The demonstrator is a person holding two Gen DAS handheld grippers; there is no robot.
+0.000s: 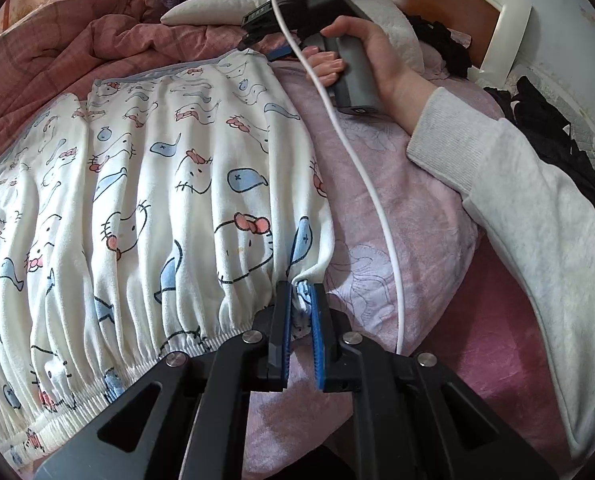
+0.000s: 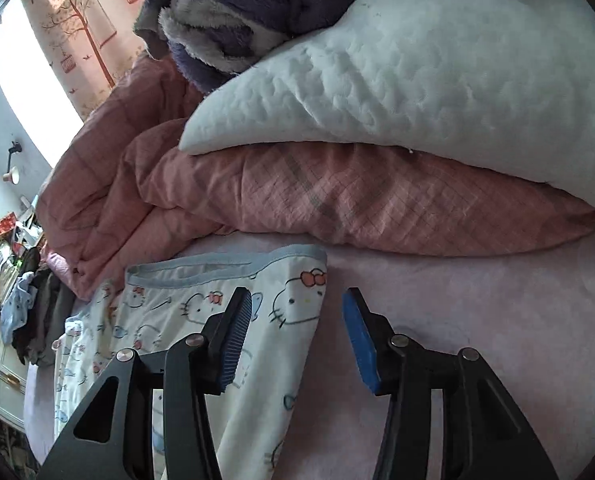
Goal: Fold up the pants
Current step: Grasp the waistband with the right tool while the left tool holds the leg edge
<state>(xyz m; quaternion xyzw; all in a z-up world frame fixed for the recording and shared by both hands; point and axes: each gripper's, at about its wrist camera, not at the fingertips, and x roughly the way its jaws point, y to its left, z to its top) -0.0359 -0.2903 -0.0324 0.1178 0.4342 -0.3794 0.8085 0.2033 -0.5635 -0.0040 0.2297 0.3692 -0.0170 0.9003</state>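
Left gripper (image 1: 301, 300) seen nearest, jaws narrow, clamped on waistband corner of pants (image 1: 157, 208). Pants spread flat on pink sheet (image 1: 397, 220), long axis run toward 10 o'clock from that corner. Right gripper (image 2: 297, 312) held half open, nothing between pads; cuff corner of pants lies just at 11 o'clock of its gap. Cuff end judged within right gripper's easier reach.

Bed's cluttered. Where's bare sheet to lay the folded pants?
Free: pink sheet right of the pants, below the pink quilt. Crowded: quilt, white pillow and purple blanket along the far side; dark clothes by the headboard.
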